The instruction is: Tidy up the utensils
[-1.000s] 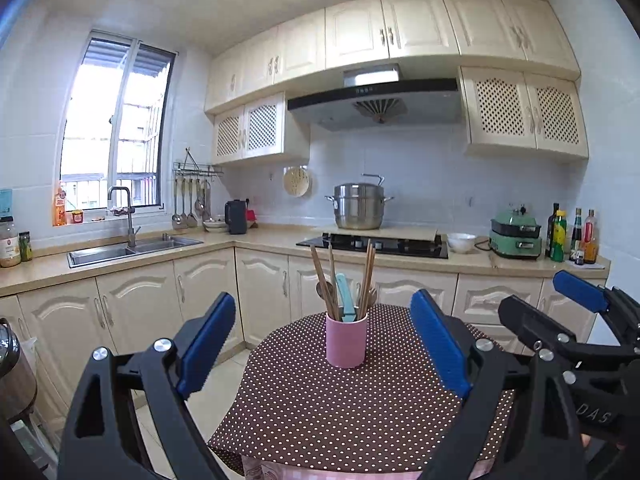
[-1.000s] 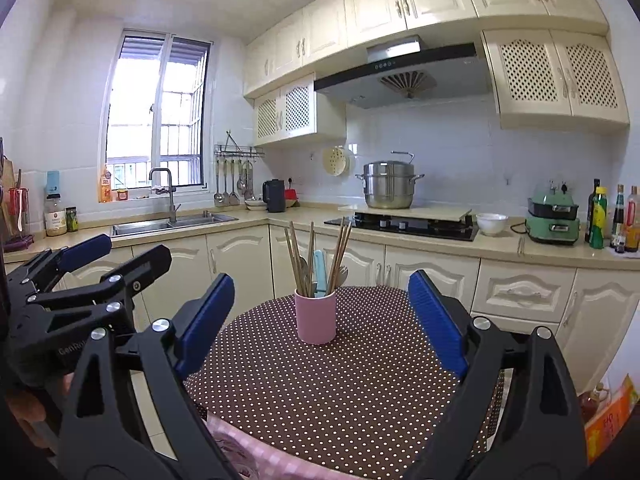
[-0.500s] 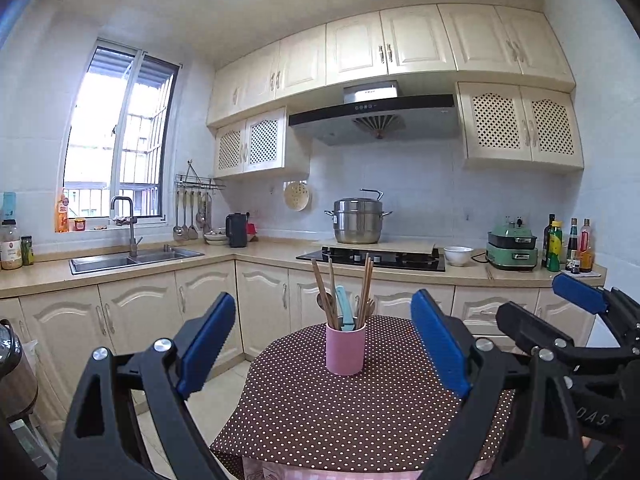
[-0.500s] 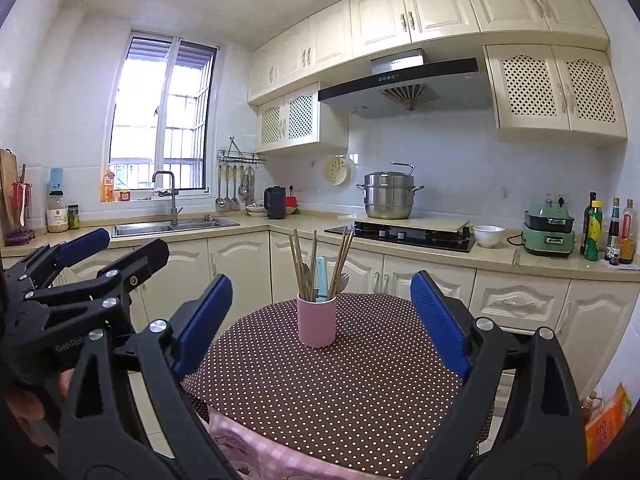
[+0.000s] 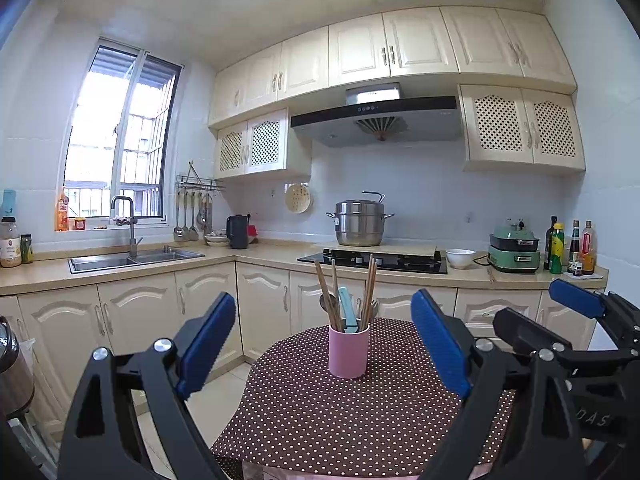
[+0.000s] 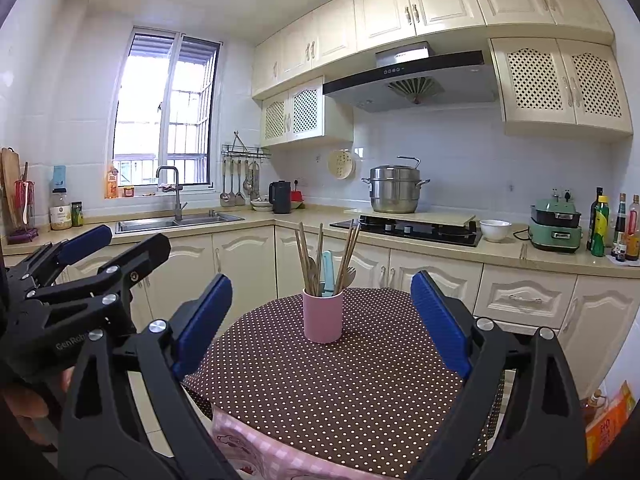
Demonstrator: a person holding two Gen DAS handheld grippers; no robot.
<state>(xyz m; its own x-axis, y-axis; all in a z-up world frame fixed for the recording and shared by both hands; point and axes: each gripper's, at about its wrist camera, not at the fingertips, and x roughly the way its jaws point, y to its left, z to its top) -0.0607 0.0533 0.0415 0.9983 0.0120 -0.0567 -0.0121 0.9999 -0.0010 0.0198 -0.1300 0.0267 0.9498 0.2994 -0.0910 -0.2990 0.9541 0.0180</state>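
While both tongs hang spread wide w/ nothing between the pads, the pink cup (image 5: 348, 350) stands upright on the polka-dot worktop (image 5: 320, 420), well apart from left tongs (image 5: 320, 340) & right tongs (image 6: 320, 316). Wooden chopsticks (image 6: 348, 254), a spoon (image 5: 328, 304) & a light-blue utensil (image 5: 346, 308) stick up from it.

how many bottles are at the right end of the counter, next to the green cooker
4 tall bottles cluster right of the green cooker by the wall; small jars stand before them, and more may be hidden.
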